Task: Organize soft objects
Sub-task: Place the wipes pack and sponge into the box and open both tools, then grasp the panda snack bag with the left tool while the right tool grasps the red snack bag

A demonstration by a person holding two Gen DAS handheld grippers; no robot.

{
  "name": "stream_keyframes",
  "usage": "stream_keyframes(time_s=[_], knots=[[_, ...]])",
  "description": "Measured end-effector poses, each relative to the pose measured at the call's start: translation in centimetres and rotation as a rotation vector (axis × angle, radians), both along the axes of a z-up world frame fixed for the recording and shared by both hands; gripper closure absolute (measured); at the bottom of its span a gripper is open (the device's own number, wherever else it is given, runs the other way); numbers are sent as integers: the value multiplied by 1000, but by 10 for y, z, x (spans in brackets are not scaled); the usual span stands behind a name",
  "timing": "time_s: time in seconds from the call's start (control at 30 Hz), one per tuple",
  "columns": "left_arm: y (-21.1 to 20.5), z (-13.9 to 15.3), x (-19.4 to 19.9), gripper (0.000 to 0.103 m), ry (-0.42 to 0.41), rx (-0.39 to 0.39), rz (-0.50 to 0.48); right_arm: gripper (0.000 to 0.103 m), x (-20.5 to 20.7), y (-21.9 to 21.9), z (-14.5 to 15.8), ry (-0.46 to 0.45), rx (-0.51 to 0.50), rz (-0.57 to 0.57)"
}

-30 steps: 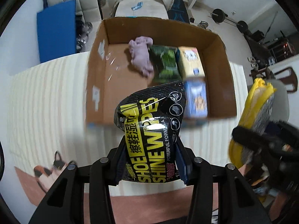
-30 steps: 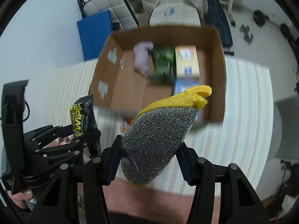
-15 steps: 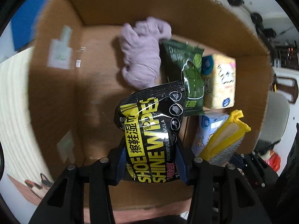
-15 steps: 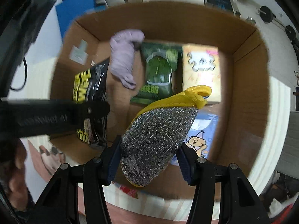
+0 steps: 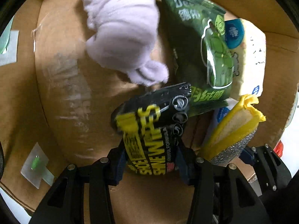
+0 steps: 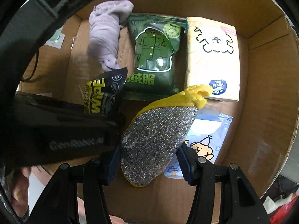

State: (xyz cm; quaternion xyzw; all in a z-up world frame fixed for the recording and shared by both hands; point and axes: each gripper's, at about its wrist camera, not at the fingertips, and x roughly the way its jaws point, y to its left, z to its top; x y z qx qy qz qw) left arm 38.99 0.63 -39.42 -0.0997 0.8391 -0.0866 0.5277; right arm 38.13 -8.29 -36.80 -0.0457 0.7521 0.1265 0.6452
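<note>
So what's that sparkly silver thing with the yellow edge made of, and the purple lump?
The sparkly thing looks like a scrubbing sponge: glittery metallic mesh on one face, yellow cloth trim bunched at the tip, pale foam showing on its other side. The purple lump looks like soft, matte knit fabric, judging by its folds and fuzzy surface, though exactly what cloth is unclear.

Blue pack (image 6: 205,130) partly hidden.

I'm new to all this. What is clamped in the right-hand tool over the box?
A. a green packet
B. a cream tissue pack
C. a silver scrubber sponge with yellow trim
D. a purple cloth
C: in the right wrist view the right tool has the silver scrubber sponge between its fingers, while the purple cloth, green packet and cream tissue pack lie in the cardboard box.
</note>
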Motion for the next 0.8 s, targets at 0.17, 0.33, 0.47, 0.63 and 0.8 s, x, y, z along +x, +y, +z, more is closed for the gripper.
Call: stream_keyframes(time_s=[0.17,0.33,0.47,0.63,0.8], knots=[[12,20,-4,44,-7,-20,57,19,0,-1,8,22,1,-8],[15,70,-6,14,-145,21,-8,4,-8,-6,36,-1,-7,-21],[25,100,-19,3,-210,44,-7,0,-18,-12,57,-49,-17,-67],[26,141,-41,3,-319,109,-2,0,-31,-20,83,-111,-20,-114],[14,179,-63,3,-468,220,-47,0,-50,-29,122,-187,-5,-145]])
